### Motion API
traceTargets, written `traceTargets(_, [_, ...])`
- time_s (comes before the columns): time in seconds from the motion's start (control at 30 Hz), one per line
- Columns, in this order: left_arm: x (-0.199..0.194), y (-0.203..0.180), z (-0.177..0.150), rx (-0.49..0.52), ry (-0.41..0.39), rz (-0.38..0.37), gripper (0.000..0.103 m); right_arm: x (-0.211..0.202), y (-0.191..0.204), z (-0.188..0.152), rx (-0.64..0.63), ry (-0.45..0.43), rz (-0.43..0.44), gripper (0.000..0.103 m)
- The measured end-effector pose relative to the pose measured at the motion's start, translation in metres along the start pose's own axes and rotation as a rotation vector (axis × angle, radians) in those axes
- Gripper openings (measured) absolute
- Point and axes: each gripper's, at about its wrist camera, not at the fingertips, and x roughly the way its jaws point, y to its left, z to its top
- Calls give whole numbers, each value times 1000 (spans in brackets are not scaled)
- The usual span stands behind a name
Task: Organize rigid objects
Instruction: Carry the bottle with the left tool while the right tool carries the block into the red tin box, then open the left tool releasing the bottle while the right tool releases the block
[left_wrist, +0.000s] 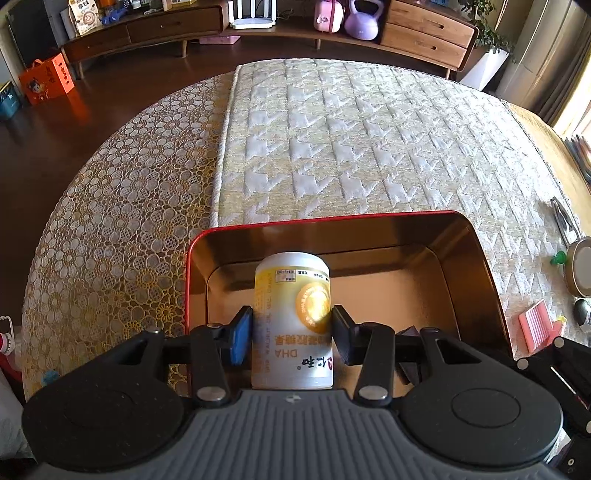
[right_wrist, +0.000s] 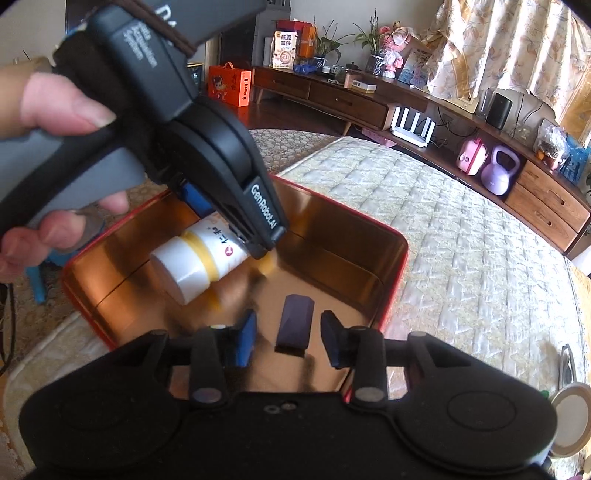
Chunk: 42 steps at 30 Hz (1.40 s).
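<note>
Behind everything runs a long wooden sideboard (left_wrist: 147, 26) with a purple kettlebell (left_wrist: 362, 20) on its shelf, and nearer to us lies the quilted pad (left_wrist: 369, 140) spread over a lace-covered bed, which carries all we are working with; near the pad's front edge sits the red tin box (left_wrist: 476, 254), open, its gold inner walls bare; our left gripper (left_wrist: 291, 332) has its jaws clenched on the white and yellow bottle (left_wrist: 291, 317), both pads pressed against its sides, and from the right wrist view we see the bottle (right_wrist: 199, 262) held tilted, cap end low, hanging above the box floor toward its left wall and, as far as we can judge, not yet resting on it; our right gripper (right_wrist: 288, 339) hovers over the near rim of the box with its jaws released and nothing between them, while a small dark block (right_wrist: 295, 325) already lies on the box floor just beyond; we judge we are in the placing step, with one item stowed and the bottle on its way in; next we need to lower the bottle beside the block without knocking it, then let go; off the pad's right edge wait a round mirror (left_wrist: 581, 267) and a pink comb-like piece (left_wrist: 535, 328), likely later picks.
</note>
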Motion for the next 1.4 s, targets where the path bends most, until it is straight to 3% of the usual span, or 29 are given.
traceTargets(0.17, [-12,-1,-5,-16,-27,-22,63,-20,-10,-2,42,-25,9,40])
traceTargets(0.83, [-87,-36,-55,27,-182,-43,68,-114,-28,-29,154,-124,32,64])
traceTargets(0.9, [-94,-43,-63,30,-196,-50,68,-125,-33,-36,170,-127,23,65])
traceTargets(0.97, [-100,-52,-71,44,-210,-68,69,-133,-39,-44,191,-128,16,76])
traceTargets(1.07, [-106,-66,-81,58,-229,-74,79,-146,-48,-56,225,-136,0,78])
traceTargets(1.4, [-111,-114,-107,59,-259,-144,81,-181,-83,-111,322,-152,-99,90])
